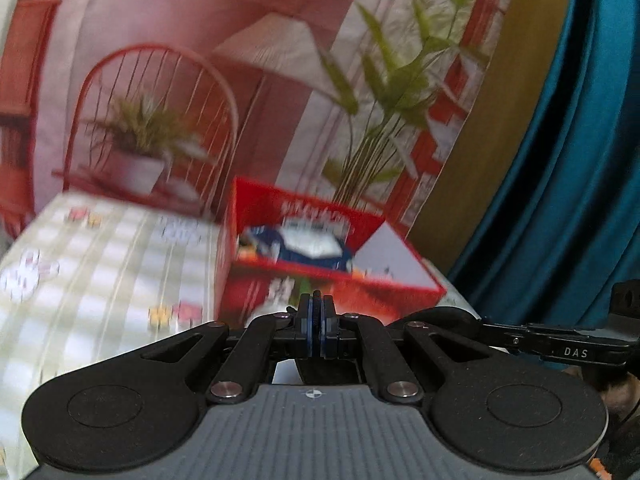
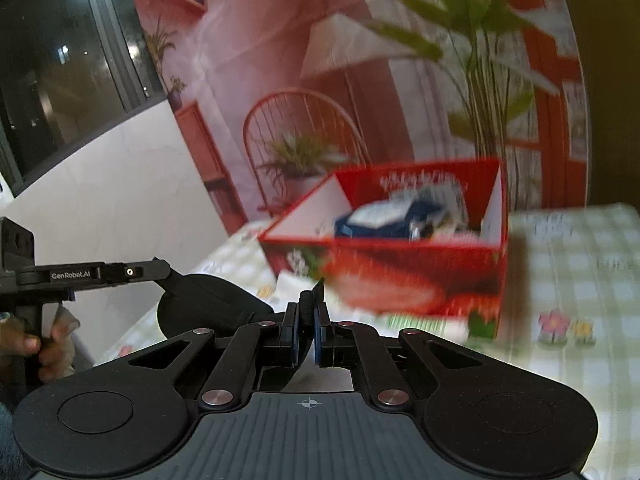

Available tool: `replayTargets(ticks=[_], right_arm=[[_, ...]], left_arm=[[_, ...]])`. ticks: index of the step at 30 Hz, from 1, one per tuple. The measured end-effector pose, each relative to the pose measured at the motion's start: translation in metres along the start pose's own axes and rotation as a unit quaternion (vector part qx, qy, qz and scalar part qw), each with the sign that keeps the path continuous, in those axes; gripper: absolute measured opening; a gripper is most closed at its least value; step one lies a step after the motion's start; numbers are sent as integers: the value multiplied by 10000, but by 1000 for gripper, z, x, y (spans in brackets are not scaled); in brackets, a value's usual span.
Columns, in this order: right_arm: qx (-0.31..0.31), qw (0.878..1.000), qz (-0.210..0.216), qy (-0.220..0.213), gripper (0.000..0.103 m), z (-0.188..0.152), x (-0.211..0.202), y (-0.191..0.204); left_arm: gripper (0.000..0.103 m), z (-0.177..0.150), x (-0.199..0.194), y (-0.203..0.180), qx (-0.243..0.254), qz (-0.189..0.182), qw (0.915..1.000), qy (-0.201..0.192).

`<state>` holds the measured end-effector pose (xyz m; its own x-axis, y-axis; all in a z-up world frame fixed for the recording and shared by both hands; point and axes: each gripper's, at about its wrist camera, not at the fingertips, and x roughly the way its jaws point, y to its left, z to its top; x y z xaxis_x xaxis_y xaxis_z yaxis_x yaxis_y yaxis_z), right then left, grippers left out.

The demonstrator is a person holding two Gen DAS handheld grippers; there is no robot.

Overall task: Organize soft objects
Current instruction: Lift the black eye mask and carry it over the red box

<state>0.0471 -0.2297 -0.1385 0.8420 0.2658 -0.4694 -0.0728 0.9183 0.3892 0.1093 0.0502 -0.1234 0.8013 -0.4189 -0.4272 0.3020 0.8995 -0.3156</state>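
Note:
A red open box stands on the checked tablecloth and holds a folded dark blue and white soft item. My left gripper is shut on a thin black piece of fabric, just in front of the box. In the right wrist view the same box with the blue and white item stands ahead. My right gripper is shut on a thin black piece of fabric whose tip sticks up above the fingers.
A printed backdrop with a chair and plants hangs behind the table. A teal curtain is on the right. A dark window and white wall are on the left. The left gripper and a hand show in the right wrist view.

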Motion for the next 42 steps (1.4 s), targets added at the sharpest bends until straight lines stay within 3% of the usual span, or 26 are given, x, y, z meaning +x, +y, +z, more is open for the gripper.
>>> replayTargets(ticks=[8, 12, 23, 32, 42], right_arm=[[-470, 9970, -371, -491, 6, 51, 6, -7], [-576, 9943, -617, -659, 6, 78, 18, -20], [-893, 9835, -1393, -736, 6, 128, 95, -52], [-714, 9807, -1794, -312, 6, 135, 169, -90], [-415, 9813, -1856, 308, 6, 123, 203, -122]], left_arm=[[5, 46, 33, -20, 318, 16, 9982, -514], [5, 64, 58, -31, 660, 195, 9950, -730], [5, 112, 142, -10, 411, 768, 9910, -1012], [5, 118, 213, 13, 377, 833, 9950, -396], [6, 104, 252, 31, 415, 826, 9948, 422]])
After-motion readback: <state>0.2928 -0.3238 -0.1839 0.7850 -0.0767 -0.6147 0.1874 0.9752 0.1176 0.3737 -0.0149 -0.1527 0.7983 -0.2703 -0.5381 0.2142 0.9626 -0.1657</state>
